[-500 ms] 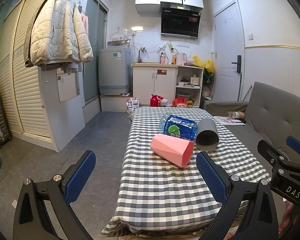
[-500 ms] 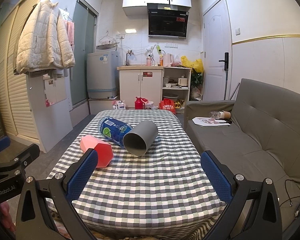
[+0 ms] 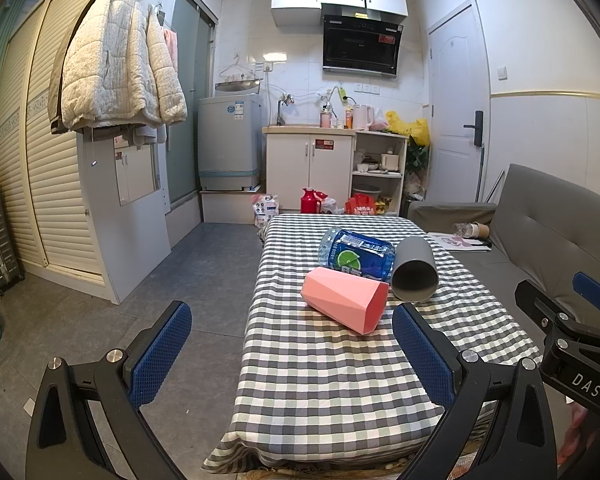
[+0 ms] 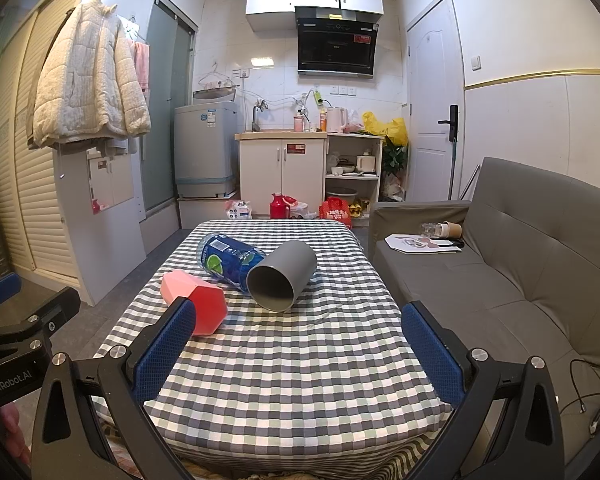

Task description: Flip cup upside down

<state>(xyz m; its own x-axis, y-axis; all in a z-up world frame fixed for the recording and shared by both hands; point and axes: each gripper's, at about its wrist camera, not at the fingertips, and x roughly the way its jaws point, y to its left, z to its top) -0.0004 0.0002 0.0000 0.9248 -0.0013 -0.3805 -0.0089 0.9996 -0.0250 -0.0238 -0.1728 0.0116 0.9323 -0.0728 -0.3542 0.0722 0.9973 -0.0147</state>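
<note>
A pink faceted cup (image 3: 344,297) lies on its side on the checked table (image 3: 324,376), its mouth toward me. A grey cup (image 3: 414,274) also lies on its side, mouth toward me. In the right wrist view the pink cup (image 4: 194,296) is left of centre and the grey cup (image 4: 282,276) is central. My left gripper (image 3: 292,348) is open and empty, short of the pink cup. My right gripper (image 4: 296,346) is open and empty, short of the grey cup.
A blue plastic bottle (image 3: 356,254) lies on its side behind both cups, touching them. A grey sofa (image 4: 520,272) runs along the table's right side. Open floor (image 3: 172,288) lies left of the table. Kitchen cabinets (image 4: 284,172) stand at the back.
Both grippers have shifted slightly; the cups sit marginally closer in view. Nothing on the table has moved.
</note>
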